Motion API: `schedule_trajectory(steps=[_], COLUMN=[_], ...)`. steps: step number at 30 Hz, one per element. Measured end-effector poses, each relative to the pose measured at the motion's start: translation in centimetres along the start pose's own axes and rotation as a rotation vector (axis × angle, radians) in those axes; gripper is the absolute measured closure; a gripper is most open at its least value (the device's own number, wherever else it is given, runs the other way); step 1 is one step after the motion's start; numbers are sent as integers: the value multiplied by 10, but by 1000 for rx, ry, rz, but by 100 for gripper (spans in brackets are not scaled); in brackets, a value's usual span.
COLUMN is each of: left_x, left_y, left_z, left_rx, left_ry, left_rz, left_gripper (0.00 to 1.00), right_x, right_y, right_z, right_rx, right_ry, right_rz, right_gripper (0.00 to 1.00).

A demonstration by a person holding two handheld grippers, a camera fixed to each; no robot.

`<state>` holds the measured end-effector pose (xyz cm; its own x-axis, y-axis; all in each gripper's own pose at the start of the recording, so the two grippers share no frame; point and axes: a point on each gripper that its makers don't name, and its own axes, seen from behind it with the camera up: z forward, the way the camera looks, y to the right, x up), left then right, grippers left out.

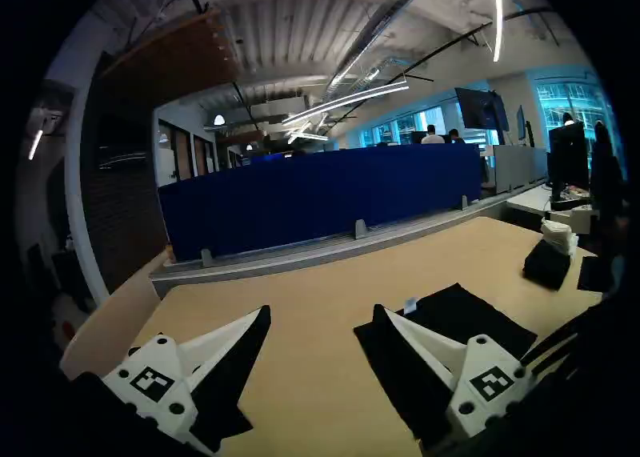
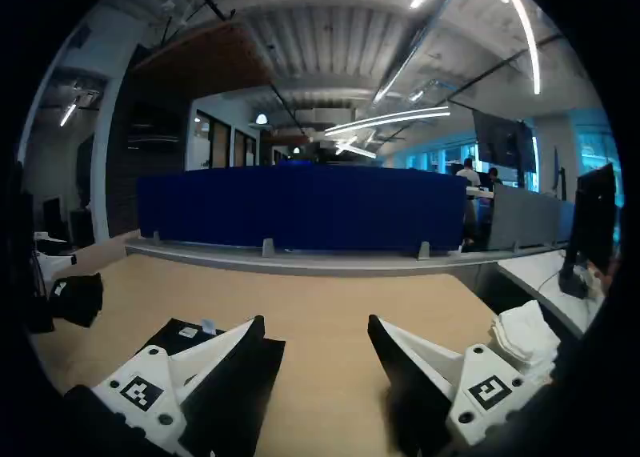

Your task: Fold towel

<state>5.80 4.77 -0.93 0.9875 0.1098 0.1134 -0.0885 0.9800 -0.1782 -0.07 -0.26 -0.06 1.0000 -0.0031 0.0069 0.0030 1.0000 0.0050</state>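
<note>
Long ceiling strip lights point(image 1: 344, 101) glow white, slightly blown out, and cyan daylight comes through the far windows point(image 1: 572, 97). The room is dim, but the table point(image 1: 320, 313) is evenly lit with soft shadows. The black towel point(image 1: 472, 317) shows no detail. Fisheye distortion curves straight lines near the darkened edges.

1. A light wooden table point(image 1: 336, 297) runs up to a blue partition point(image 1: 320, 193) on a grey rail point(image 1: 320, 249).
2. Long light strips point(image 1: 344, 101) and a duct point(image 1: 376, 29) cross the open ceiling.
3. Windows point(image 1: 570, 97) glow blue at the right, near a hanging screen point(image 1: 480, 109).
4. A dark wall point(image 1: 120, 209) stands at the left.
</note>
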Motion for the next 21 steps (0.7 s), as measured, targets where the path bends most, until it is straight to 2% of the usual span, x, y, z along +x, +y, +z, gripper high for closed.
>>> schedule_trajectory(steps=[8,14,17,21], left_x=[6,-5,-9,-13], left_y=[28,51,61,67], left_z=[-4,-6,-9,-12], left_rx=[-121,-218,-264,-296], left_ry=[-80,-158,-188,-216], left_rz=[31,57,53,51], left_gripper=[6,5,5,6], right_x=[-9,-29,-37,-42], right_y=[-29,-52,-60,-65], right_z=[-8,-15,-18,-18], right_rx=[94,193,231,257], right_ry=[-108,-227,-271,-298], right_rz=[-54,-116,-142,-156], right_gripper=[0,0,0,0])
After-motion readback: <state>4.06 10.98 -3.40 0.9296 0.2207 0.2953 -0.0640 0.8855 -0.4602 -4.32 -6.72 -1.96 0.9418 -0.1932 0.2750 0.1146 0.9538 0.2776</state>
